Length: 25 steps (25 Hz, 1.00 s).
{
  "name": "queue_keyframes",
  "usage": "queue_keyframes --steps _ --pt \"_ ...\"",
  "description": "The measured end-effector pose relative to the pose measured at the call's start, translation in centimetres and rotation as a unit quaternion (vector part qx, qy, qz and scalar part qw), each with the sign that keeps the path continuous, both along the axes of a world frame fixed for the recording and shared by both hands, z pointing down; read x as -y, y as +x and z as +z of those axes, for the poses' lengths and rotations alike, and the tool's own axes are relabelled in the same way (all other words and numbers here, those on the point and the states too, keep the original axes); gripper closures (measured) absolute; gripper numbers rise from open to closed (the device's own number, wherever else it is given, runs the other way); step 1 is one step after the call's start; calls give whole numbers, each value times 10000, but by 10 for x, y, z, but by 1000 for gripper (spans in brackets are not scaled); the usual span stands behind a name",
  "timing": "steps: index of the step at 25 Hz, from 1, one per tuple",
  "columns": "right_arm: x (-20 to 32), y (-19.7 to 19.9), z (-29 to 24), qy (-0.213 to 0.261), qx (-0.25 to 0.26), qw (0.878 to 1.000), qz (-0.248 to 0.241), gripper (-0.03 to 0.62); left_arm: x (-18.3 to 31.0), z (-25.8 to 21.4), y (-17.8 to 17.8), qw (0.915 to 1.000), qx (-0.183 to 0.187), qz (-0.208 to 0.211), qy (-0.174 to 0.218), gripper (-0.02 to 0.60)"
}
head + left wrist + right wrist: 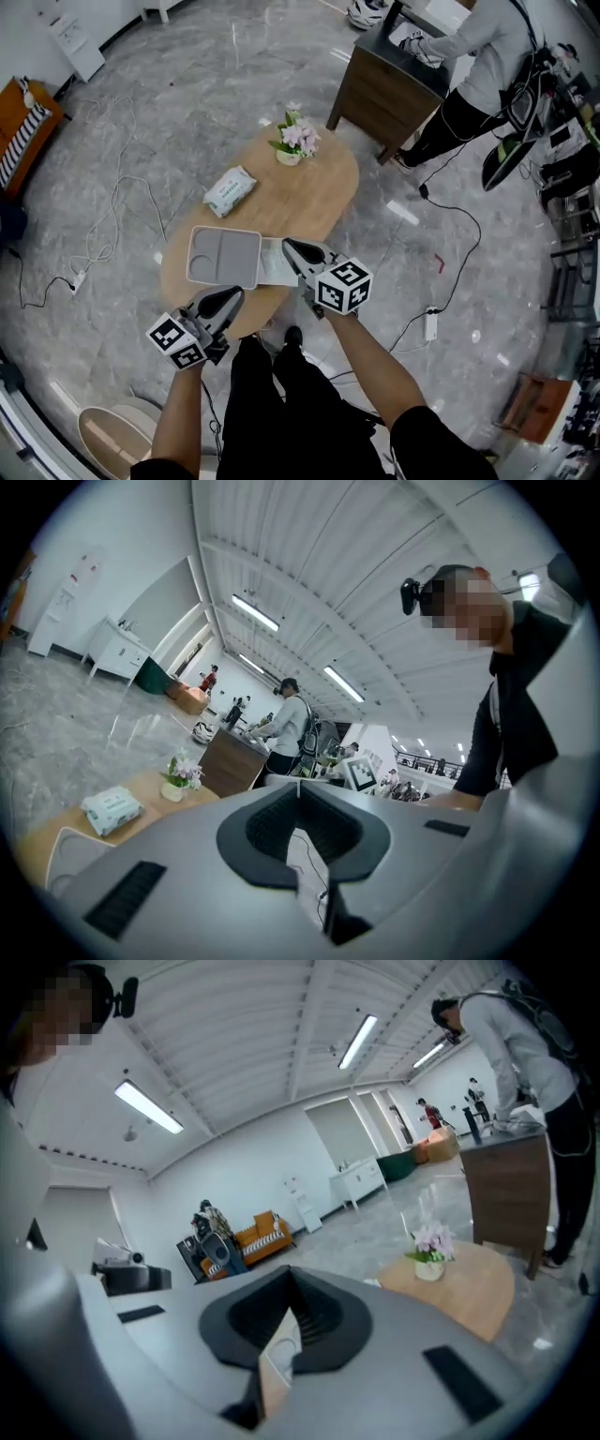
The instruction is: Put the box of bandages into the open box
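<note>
Right gripper view shows the right claw squeezed shut, with only a thin slit left between its jaws. In the head view its tips sit at the right edge of a flat white piece. That piece touches the right side of the open box. I cannot tell if the claw is pinching the piece.

The left claw is shut too, with nothing in it. It hangs at the near edge of the table, close to the open box but not touching it.

The box of bandages is white and green. It lies farther out on the table, past the far rim of the open box, up and to the left of the right claw and apart from both claws. There is bare wood between it and the open box.

The right side of the table is bare out to its round edge. A small flower pot stands at the far end. Cables lie on the floor to the left. A dark cabinet stands far off to the right, with a person beside it.
</note>
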State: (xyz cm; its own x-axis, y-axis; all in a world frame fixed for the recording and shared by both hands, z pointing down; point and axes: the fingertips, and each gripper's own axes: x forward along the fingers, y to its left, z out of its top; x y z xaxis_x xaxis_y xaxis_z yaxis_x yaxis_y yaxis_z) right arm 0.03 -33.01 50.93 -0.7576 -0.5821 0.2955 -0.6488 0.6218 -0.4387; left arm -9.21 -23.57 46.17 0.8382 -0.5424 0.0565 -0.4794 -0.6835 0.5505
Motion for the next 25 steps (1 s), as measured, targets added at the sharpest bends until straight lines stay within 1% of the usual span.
queue_keyframes --steps 3,5,6,8,11,13,16,19,22,25 --pt "-20 1 -88 532 582 9965 -270 583 -11 -51 0 9996 34 -95 262 558" --pt "-35 2 -146 963 956 9896 -484 583 -15 -86 -2 9986 73 -124 505 558" --pt "-44 4 -171 1182 1063 9856 -580 583 -18 -102 -2 9979 93 -110 632 560" --pt "-65 12 -210 1519 1174 9785 -749 583 -28 -130 2 9962 131 -69 862 563" --pt "-97 25 -252 1708 1488 9697 -914 583 -50 -164 6 9931 208 -94 1147 565" --pt "-117 33 -277 1937 1720 9606 -1006 583 -63 -185 7 9904 232 -111 1358 565" --pt "-151 45 -305 2351 1973 9433 -1264 583 -84 -206 9 9867 256 -74 1602 565" --pt "-182 49 -315 2575 2234 9255 -1653 583 -104 -217 11 9848 243 -38 1721 565" --pt "-200 51 -308 2691 2248 9188 -1811 583 -113 -218 8 9855 31 -127 1689 565" --pt "-217 60 -291 2776 2240 9165 -1814 583 -123 -212 8 9861 -38 -90 1660 565"
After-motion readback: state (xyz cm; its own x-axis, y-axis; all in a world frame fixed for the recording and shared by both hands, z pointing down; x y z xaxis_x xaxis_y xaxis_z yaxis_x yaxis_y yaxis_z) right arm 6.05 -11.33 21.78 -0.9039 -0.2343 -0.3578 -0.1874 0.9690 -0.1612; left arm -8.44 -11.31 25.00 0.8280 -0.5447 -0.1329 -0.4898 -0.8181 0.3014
